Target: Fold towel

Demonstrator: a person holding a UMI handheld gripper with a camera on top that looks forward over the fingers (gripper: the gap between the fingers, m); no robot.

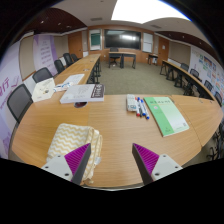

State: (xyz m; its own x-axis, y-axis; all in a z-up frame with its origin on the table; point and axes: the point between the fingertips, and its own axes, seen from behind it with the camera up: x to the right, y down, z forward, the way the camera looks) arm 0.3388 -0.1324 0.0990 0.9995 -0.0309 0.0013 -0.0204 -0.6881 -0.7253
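Gripper view: towel waits at tabletop edge

Fingers [110,165] hover spread wide, holding nothing. The towel [73,145], pale and checked, lies bunched on the wooden tabletop [110,125] just ahead of the left finger, likely within reach for a first grasp. Beyond lie a green booklet [167,114], markers [141,105] and papers [80,94]; no writing is legible.

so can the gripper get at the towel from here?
Probably yes. The towel lies flat on the table by the left finger, nothing on it; the gripper has open, empty fingers.
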